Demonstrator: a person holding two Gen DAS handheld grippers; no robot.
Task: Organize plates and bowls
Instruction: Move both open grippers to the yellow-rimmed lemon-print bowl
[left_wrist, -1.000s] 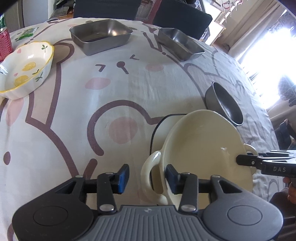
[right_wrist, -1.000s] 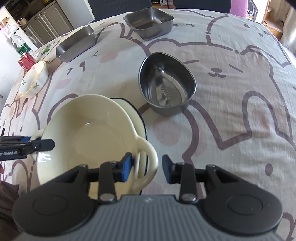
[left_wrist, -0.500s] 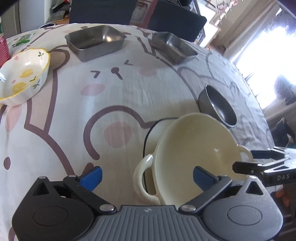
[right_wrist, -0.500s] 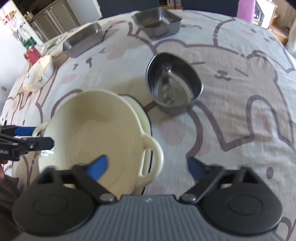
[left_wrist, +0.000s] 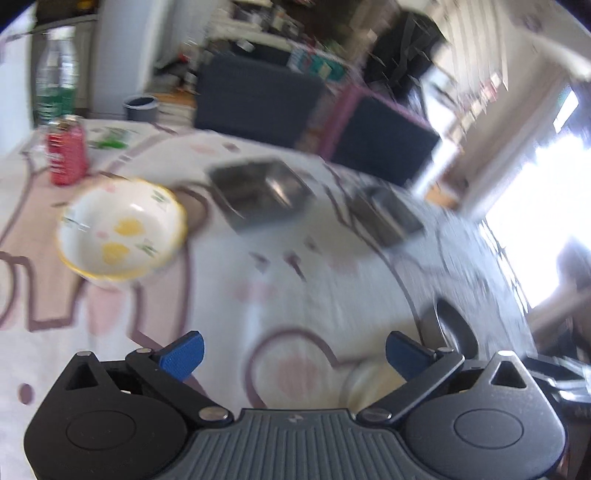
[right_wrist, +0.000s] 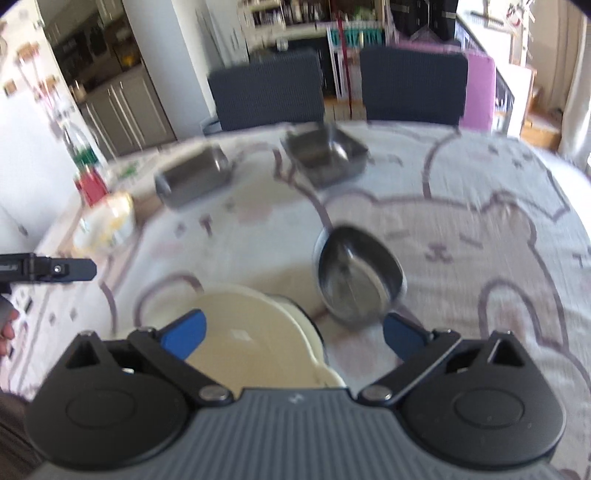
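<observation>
On the near edge of the table sits the cream two-handled bowl (right_wrist: 255, 332), resting in a dark-rimmed plate (right_wrist: 312, 325), with nothing gripping it. Directly above it the right gripper (right_wrist: 291, 334) hangs with its blue pads spread wide and empty; the left gripper (left_wrist: 293, 354) is likewise fully spread, holding nothing, over bare bear-print tablecloth (left_wrist: 314, 266). Just beyond the cream bowl lies an oval steel bowl (right_wrist: 360, 275), apart from it. Further back stand two rectangular steel trays (left_wrist: 262, 192) (left_wrist: 388, 218), side by side. Off to the left rests a lemon-patterned bowl (left_wrist: 120, 227), with a red can (left_wrist: 66, 149) and a water bottle (left_wrist: 55, 77) behind it. Both views are blurred.
</observation>
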